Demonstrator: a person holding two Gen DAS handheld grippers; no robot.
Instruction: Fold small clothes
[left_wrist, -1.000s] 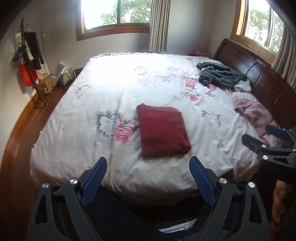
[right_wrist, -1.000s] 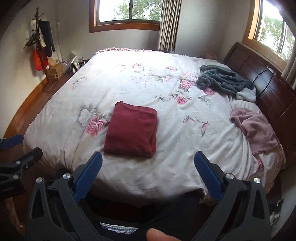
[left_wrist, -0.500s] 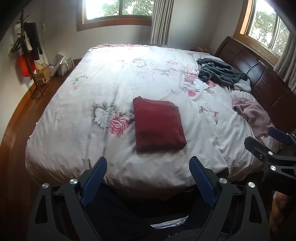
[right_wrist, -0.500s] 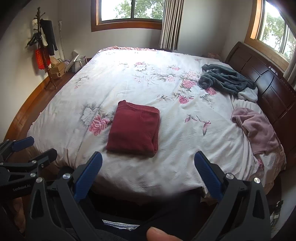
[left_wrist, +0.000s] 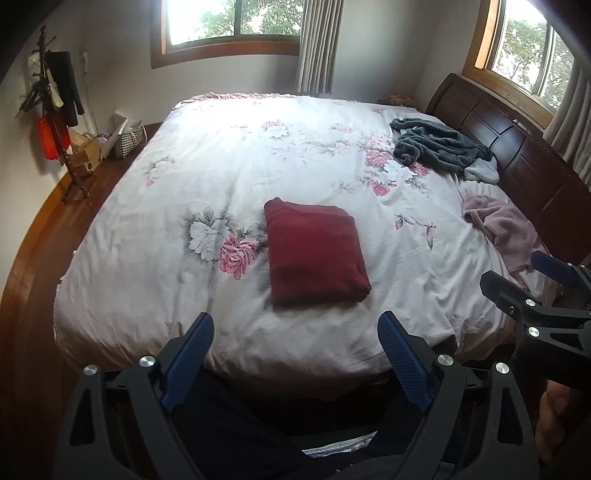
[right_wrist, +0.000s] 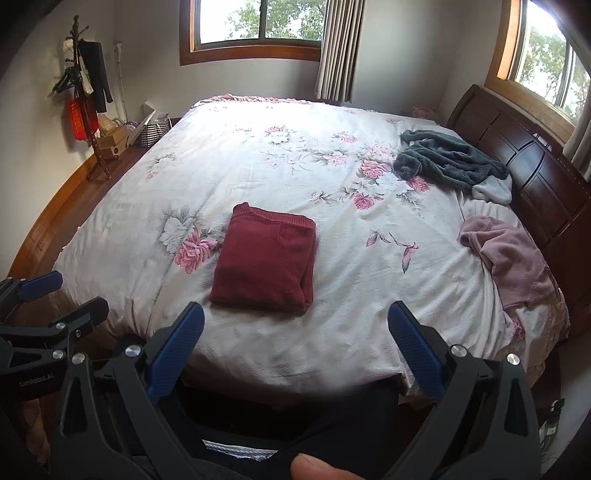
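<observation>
Clothes lie on the floral bedspread (left_wrist: 207, 184): grey garment (left_wrist: 439, 144) crumpled near the headboard (left_wrist: 517, 147), pink garment (left_wrist: 509, 229) crumpled beside it, red garment (left_wrist: 314, 254) folded at mid-bed. Left gripper (left_wrist: 295, 341) and right gripper (right_wrist: 295, 328) hover off the bed's near edge, jaws wide, empty.

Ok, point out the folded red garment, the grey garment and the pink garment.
Folded red garment (right_wrist: 266, 260), right wrist view, middle of its top face.
Grey garment (right_wrist: 452, 158), right wrist view, middle of the heap.
Pink garment (right_wrist: 511, 258), right wrist view, middle of the crumpled cloth.
</observation>
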